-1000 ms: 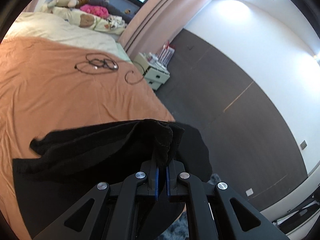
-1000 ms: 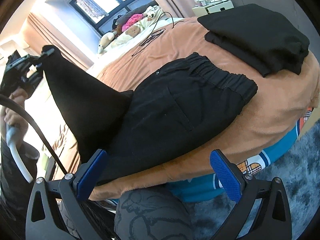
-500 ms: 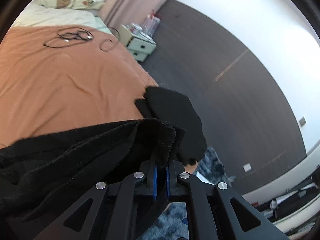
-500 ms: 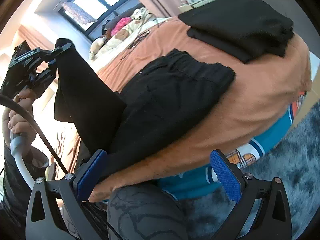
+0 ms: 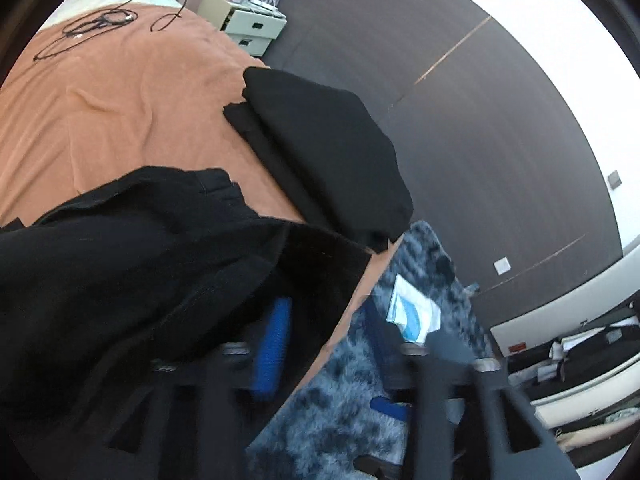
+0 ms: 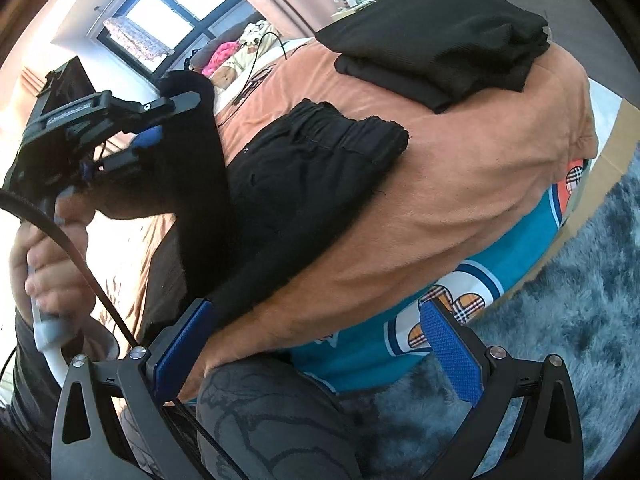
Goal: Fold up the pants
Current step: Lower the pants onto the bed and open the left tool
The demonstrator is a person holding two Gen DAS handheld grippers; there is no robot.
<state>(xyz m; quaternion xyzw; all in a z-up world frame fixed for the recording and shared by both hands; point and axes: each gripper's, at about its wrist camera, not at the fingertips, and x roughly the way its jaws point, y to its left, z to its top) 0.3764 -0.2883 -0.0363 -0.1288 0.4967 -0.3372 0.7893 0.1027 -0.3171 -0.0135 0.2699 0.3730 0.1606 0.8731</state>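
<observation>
The left gripper (image 5: 332, 344) has just been opening, its jaws now apart (blurred) over the pants (image 6: 304, 184) draped on the bed (image 6: 460, 184), while the right gripper (image 6: 316, 352) hangs open, empty.

No legible text anywhere.

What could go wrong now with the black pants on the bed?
1. The left gripper has just been opening its jaws, and the lifted pants leg may fall crooked instead of onto the waistband.
2. The pants lie near the edge of the orange blanket and could slide off.
3. The falling leg may reach the folded black pile.
</observation>
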